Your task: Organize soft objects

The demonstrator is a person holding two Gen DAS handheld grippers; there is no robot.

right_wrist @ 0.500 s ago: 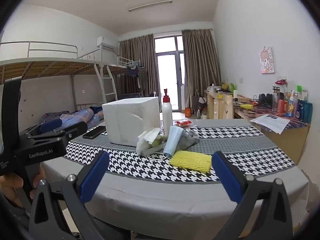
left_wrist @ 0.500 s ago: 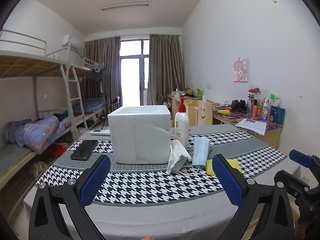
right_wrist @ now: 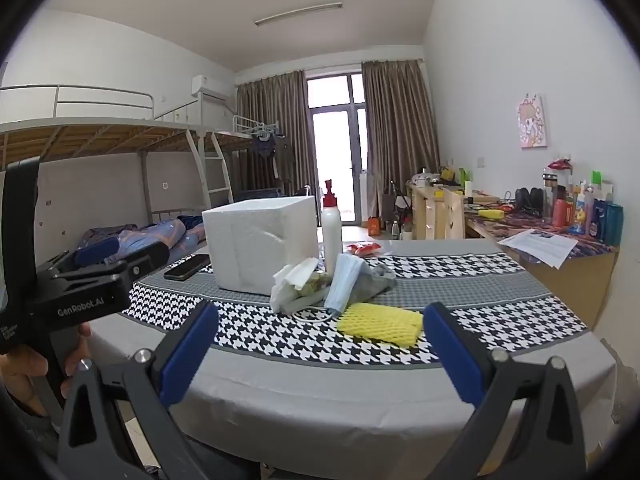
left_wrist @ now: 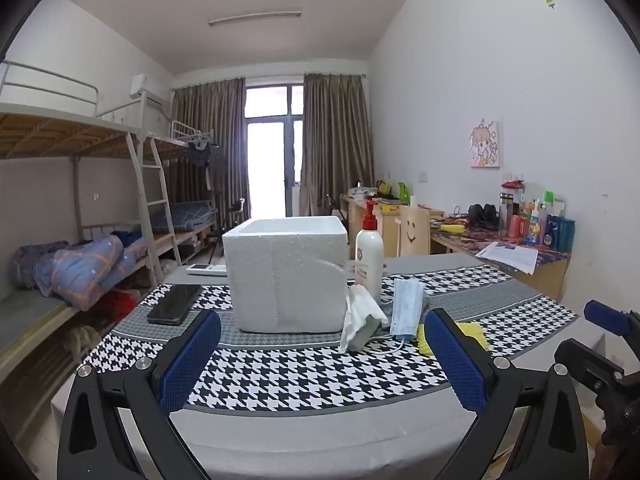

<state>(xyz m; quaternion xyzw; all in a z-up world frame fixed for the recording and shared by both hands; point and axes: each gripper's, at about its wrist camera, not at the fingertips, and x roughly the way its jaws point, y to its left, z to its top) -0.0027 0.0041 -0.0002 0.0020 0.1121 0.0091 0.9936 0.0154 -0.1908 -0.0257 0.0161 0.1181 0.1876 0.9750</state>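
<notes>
Left wrist view: my left tool stands fully spread, nothing between the pads. White foam box sits mid-surface; crumpled tissue, face mask and yellow foam net lie just beside it, to its right. Compared with half a second ago, nothing has shifted.

Right wrist view: right tool equally wide, empty, hovering short of the yellow foam net, which lies nearest. No change here either, so I judge sorting not yet begun; the box looks the likely destination.
</notes>
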